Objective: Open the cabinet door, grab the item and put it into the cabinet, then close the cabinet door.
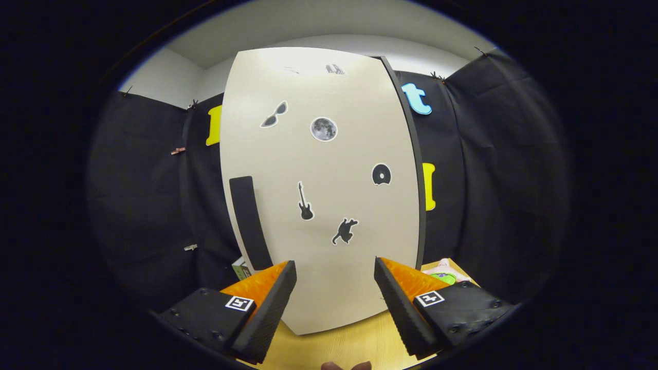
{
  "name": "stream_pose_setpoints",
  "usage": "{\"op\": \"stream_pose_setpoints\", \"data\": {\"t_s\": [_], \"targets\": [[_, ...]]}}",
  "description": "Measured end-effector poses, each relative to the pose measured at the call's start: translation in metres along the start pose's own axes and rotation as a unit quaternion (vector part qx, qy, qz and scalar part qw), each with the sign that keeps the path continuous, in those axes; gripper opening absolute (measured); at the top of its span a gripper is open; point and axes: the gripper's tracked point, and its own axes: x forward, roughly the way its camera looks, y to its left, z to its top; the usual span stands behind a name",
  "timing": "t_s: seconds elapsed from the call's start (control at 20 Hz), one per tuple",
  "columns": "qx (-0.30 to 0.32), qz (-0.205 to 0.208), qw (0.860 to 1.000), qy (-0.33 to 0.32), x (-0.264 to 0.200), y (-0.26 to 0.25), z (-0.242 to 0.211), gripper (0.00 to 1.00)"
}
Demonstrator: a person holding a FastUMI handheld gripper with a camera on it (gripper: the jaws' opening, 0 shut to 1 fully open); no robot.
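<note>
Black-draped booth all round, pale wooden counter (354, 344) underneath, and squarely ahead the tall cream cabinet door (318, 195) dotted with small stickers — sunglasses, moon, guitar, cat. Door flat against the cabinet front, shut as far as can be judged; dark cabinet edge (411, 169) showing along its right side. Long black vertical handle strip (249, 223) near the door's left edge, set there to be hooked or pinched from the free side, hinges presumably opposite.

Gripper (334, 288) held low and level, facing the door's lower half, fingers spread wide with nothing between them — gripping nothing. Handle strip just beyond the left finger (267, 308) and slightly outside it, so not lined up between the two.

Pink-and-green soft item (444, 272) lying on the counter to the right of the cabinet, partly hidden behind the right finger (406, 308); probably the thing meant for the cabinet, though too little visible to be sure. Small boxed object (240, 270) at the cabinet's lower left, unclear what.

With the item outside and the door closed, scene hardly fits a finished job.
</note>
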Motion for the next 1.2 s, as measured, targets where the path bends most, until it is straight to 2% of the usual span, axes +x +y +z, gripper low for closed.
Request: {"op": "stream_pose_setpoints", "data": {"t_s": [1.2], "targets": [[-0.021,-0.008,1.000,-0.011,-0.003,-0.012,0.005,0.98]]}}
